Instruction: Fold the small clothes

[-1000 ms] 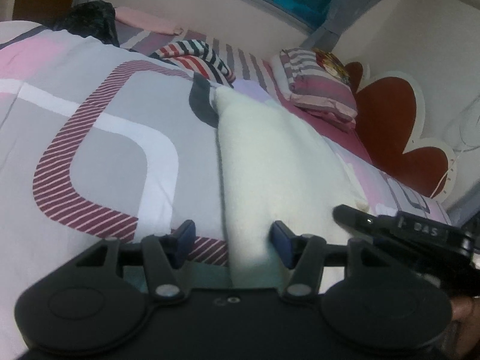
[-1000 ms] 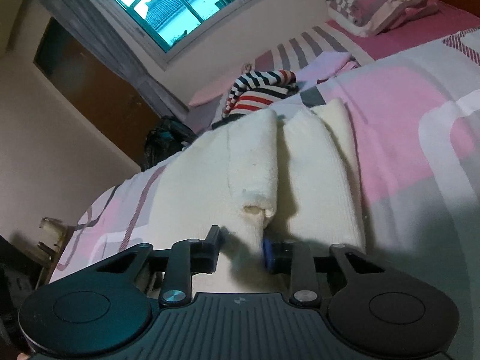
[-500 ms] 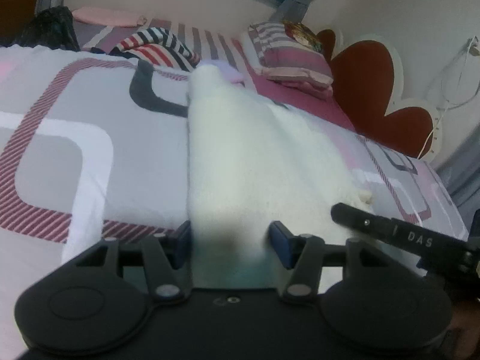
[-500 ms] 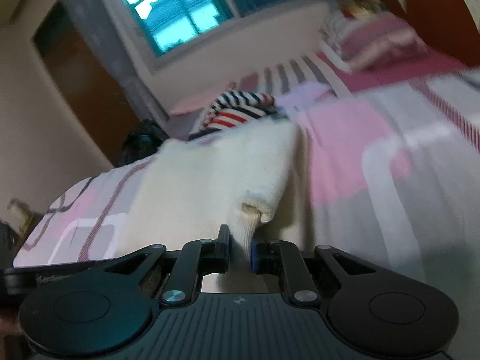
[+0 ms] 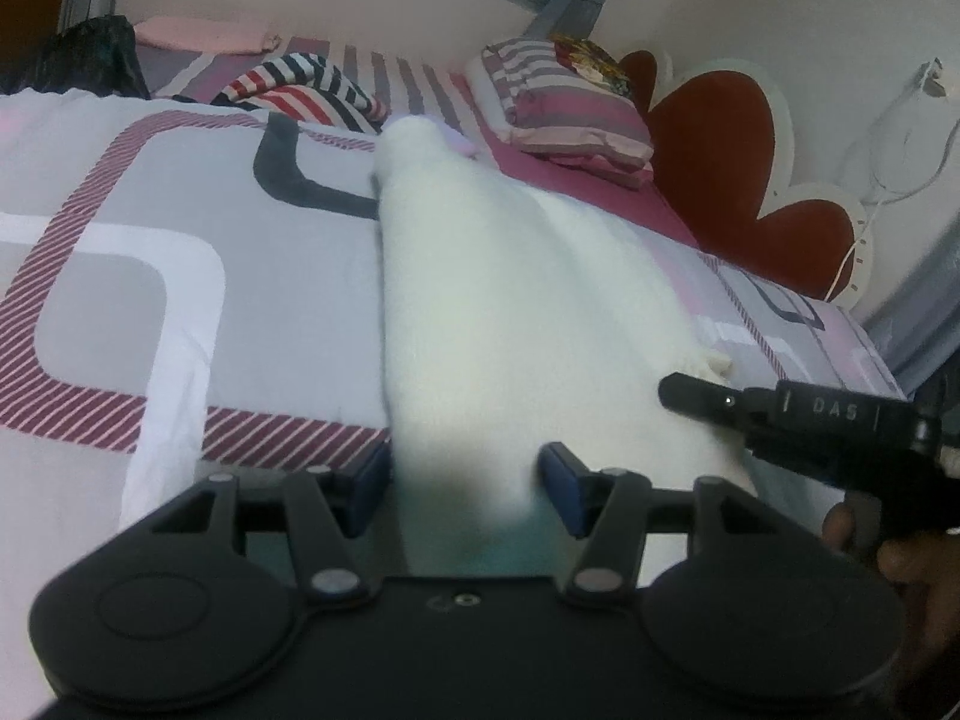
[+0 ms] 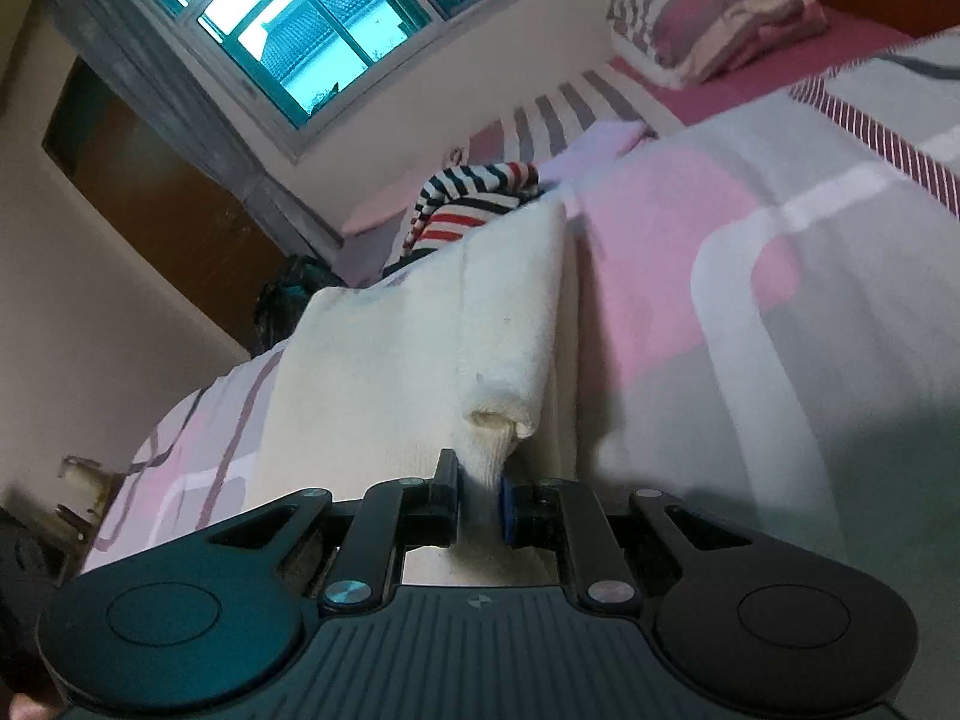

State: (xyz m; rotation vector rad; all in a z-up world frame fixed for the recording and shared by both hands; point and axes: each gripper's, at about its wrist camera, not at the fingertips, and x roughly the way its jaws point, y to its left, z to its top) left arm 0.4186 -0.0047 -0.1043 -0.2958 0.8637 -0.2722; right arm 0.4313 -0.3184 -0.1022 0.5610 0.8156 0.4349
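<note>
"DAS" lettering on right claw pinching cream garment

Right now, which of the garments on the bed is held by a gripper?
The cream knitted garment: the right gripper pinches its edge. The striped garment lies untouched behind it.

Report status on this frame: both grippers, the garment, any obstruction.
Left gripper open, straddling the cream garment. Right gripper shut on its edge. Garment flat on the bedspread. Striped clothing lies beyond; nothing blocking.
</note>
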